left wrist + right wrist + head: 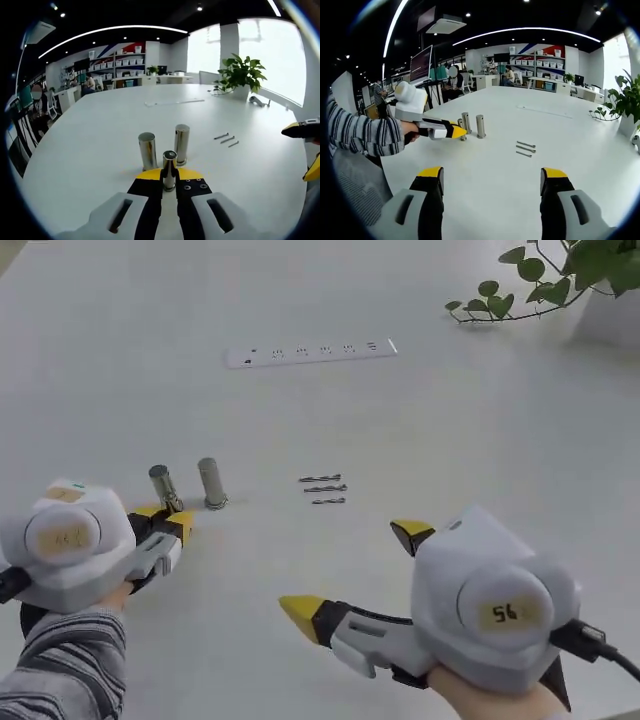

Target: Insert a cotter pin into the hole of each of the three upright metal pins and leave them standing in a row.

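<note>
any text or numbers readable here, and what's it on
"56": yellow label on the right gripper.
Too blurred to read: orange label on the left gripper.
Too small to read: markings on the power strip.

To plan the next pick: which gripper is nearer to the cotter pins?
Right. The right gripper, open, faces the cotter pins; the left gripper is farther off to their side, shut on a metal pin.

Two shiny cylindrical metal pins [181, 144] stand upright side by side on the tabletop [450, 440]. A third pin [169, 167], at their 6 o'clock, sits clamped in the left hand-held gripper [169, 179]. Three thin cotter pins [324, 489] lie flat and parallel at 3 o'clock, well apart.
</note>
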The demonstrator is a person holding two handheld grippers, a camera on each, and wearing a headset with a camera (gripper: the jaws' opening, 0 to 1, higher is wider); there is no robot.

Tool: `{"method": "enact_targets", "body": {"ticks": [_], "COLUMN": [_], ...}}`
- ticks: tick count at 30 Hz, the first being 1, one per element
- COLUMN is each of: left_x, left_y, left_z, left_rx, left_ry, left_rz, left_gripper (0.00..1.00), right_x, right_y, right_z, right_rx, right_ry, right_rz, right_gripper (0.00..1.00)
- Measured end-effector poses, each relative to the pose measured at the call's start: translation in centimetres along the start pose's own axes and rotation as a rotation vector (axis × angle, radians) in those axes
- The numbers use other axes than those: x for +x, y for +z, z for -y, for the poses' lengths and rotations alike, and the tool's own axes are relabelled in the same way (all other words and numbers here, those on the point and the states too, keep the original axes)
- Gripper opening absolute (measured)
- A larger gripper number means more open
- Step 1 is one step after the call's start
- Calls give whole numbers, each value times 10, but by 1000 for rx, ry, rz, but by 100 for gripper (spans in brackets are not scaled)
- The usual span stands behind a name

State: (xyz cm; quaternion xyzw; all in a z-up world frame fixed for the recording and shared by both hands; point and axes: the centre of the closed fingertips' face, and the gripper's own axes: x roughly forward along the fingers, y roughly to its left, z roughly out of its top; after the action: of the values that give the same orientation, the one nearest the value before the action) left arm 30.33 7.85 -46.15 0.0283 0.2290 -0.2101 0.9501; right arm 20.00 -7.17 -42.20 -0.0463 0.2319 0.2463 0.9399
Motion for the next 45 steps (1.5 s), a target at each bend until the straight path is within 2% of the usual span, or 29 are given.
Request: {"method": "enact_targets", "body": {"ticks": [7,9,15,17,23,26,31,39,45], "left_x": [-1,-1,-2,0,-1,-1,0,0,3], "left_y": [0,0,0,0,-1,-1,-2,-1,-3], "left_z": [0,3,17,17,25,32,37,37,40], "left_rx": [-34,-50,-50,-56,-120,-87,-88,-83,-74], "left_ry": [52,61,82,93,122,126,131,140,129], "left_rz": [4,4,9,13,24,22,24,27,15], "left_gripper": [5,5,5,5,5,5,6,6,11], "right_x": [-1,-1,-2,-2,-2,-2,-2,-2,-2], "right_y": [2,2,4,4,5,5,4,4,2], "right_z": [0,0,-1,-1,-1,-1,0,0,0], "right_rx": [-2,-4,-5,-5,-3,-4,2,3,5], "right_ry": [1,-1,3,5,5,5,2,2,1], "right_rz": [5,7,16,15,19,15,11,8,-2], "right_gripper": [77,77,77,77,77,77,77,77,76]}}
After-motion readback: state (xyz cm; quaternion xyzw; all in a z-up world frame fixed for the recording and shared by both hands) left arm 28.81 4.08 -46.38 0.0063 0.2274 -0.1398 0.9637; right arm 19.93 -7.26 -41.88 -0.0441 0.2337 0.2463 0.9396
